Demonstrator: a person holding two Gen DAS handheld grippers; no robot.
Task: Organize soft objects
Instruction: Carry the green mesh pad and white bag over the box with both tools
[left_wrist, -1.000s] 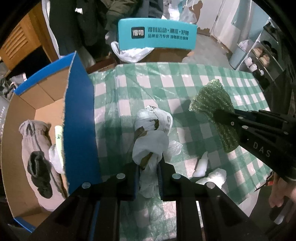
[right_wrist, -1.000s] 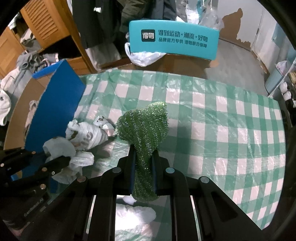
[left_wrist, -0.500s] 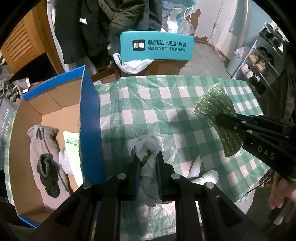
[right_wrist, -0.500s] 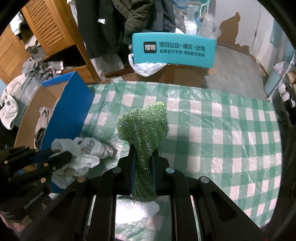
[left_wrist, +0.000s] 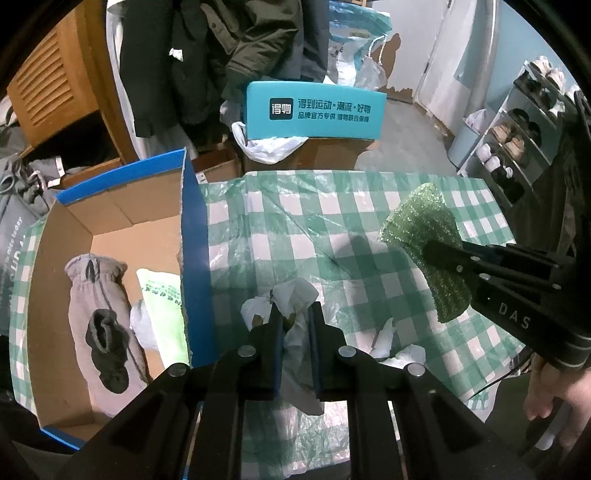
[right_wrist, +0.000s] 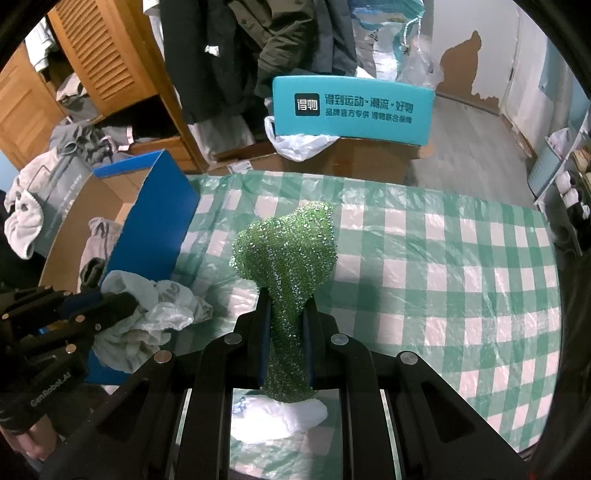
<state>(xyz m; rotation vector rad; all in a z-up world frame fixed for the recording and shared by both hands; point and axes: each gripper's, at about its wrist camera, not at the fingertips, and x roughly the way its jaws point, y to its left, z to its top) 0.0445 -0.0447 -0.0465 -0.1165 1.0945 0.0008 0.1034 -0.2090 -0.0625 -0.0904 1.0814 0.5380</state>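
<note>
My left gripper (left_wrist: 295, 314) is shut on a crumpled white plastic bag (left_wrist: 291, 295) and holds it above the green checked tablecloth (left_wrist: 295, 221), just right of the blue-walled cardboard box (left_wrist: 194, 258). The bag also shows in the right wrist view (right_wrist: 155, 306). My right gripper (right_wrist: 284, 299) is shut on a glittery green scouring cloth (right_wrist: 288, 247), lifted over the table; it shows in the left wrist view (left_wrist: 424, 236) at the right. The box holds a grey glove (left_wrist: 99, 295) and a green-printed packet (left_wrist: 162, 295).
White crumpled tissues (left_wrist: 402, 350) lie on the tablecloth near the front edge, also under my right gripper (right_wrist: 277, 417). A teal sign (left_wrist: 314, 110) stands beyond the table's far edge. A shoe rack (left_wrist: 517, 147) stands at the right. Hanging coats and wooden cabinets are behind.
Both grippers have risen and pulled back with their loads. The white bag is lifted off the cloth and bunched between my left fingers; more of the box interior shows.
</note>
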